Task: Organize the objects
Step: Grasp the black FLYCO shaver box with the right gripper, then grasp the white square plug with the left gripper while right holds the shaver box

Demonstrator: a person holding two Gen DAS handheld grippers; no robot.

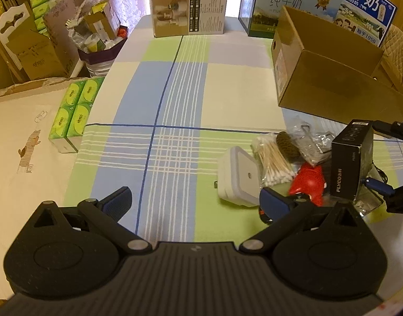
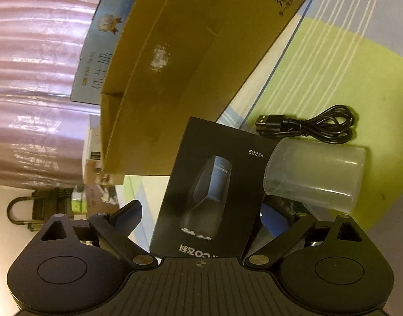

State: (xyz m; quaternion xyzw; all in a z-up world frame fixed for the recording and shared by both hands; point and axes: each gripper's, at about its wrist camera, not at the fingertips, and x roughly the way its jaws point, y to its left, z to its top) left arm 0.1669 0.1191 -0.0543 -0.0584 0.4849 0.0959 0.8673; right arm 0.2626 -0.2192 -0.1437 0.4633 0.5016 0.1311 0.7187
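Black fingers of the left gripper (image 1: pixel 196 205) stand wide apart over the checked cloth (image 1: pixel 159 105), holding nothing. Just beyond its right finger lie a white box (image 1: pixel 238 176), a red toy (image 1: pixel 310 184), cotton swabs (image 1: pixel 272 160) and a clear bag (image 1: pixel 309 142), bunched together. The right gripper (image 2: pixel 198 223) has its fingers set either side of the black box (image 1: pixel 351 163), which stands tilted beside a clear cup (image 2: pixel 317 173); whether they clamp it I cannot tell. A cable (image 2: pixel 312 125) lies beyond the cup. Farther back sits the open carton (image 1: pixel 330 68).
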